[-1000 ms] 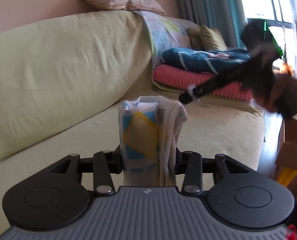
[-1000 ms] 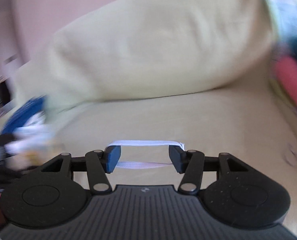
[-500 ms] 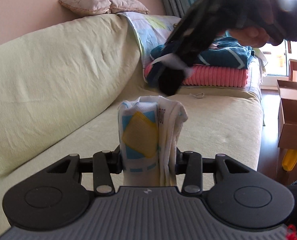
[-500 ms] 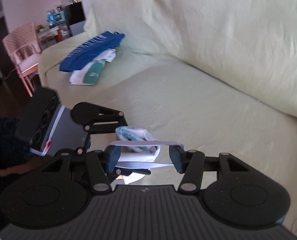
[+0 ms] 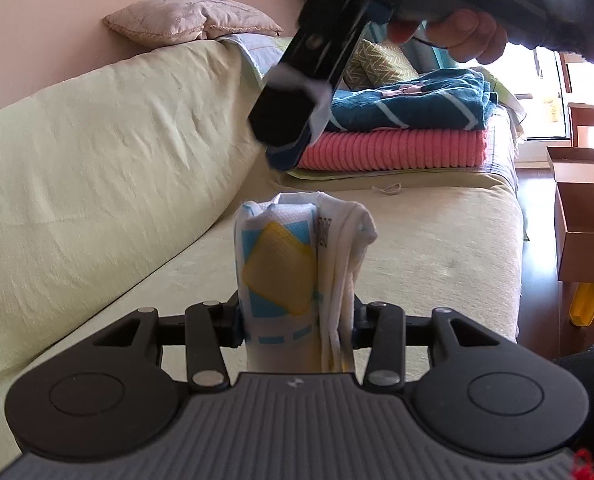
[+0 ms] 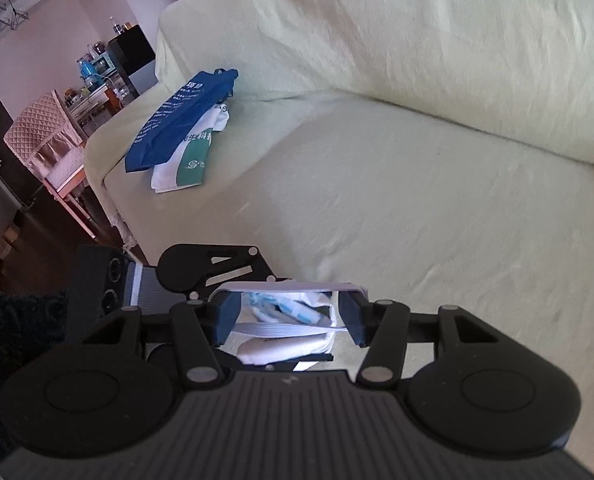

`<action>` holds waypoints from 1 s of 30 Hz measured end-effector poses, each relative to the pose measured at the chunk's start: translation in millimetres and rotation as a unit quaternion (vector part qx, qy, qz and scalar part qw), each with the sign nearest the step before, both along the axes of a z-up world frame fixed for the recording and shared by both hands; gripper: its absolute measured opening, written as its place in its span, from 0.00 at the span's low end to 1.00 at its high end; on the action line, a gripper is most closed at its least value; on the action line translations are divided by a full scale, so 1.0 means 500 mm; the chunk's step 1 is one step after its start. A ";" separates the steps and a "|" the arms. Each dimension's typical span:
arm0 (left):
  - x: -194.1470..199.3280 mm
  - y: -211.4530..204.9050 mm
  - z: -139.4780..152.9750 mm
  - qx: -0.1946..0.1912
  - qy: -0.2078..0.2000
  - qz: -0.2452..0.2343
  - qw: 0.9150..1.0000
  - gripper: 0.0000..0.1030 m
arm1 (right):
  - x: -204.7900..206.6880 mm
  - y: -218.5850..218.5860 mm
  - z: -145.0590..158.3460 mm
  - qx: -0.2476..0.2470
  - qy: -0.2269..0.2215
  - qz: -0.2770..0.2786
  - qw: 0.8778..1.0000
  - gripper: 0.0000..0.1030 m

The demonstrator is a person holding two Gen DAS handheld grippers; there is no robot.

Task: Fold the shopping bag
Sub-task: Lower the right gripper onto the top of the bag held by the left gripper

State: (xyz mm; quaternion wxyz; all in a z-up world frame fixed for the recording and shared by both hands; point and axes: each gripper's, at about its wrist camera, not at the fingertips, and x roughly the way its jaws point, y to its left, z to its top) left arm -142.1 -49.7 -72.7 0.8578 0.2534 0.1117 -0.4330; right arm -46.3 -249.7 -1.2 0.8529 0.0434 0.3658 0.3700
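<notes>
This is a living room in a home. A big sofa (image 5: 97,184) with a pale green cover fills it, with a pillow (image 5: 189,20) on top and folded blankets (image 5: 401,120) at one end. Behind it stand a pink chair (image 6: 53,136), a shelf (image 6: 97,92) with jars and a window (image 5: 549,72)

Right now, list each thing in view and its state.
Folded shopping bag: upright, clamped in left gripper.
White elastic band: stretched across the right gripper jaws.
Blue bag: lying on white-green bag.
Blankets: folded, stacked.
</notes>
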 end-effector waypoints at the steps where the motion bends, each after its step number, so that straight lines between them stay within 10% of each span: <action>1: -0.002 -0.002 0.000 0.003 -0.003 -0.001 1.000 0.48 | 0.000 0.005 0.001 -0.007 -0.002 -0.001 1.000 0.49; 16: -0.011 -0.005 -0.006 0.011 -0.018 -0.007 1.000 0.49 | 0.015 0.117 0.007 -0.146 -0.013 0.034 0.989 0.49; 23: 0.000 0.014 -0.001 -0.009 -0.001 0.008 1.000 0.49 | 0.014 -0.008 0.012 -0.064 0.003 -0.082 0.995 0.49; 30: 0.000 0.011 0.003 -0.005 -0.002 0.015 1.000 0.49 | 0.083 -0.088 -0.162 -0.183 0.034 -0.224 0.957 0.49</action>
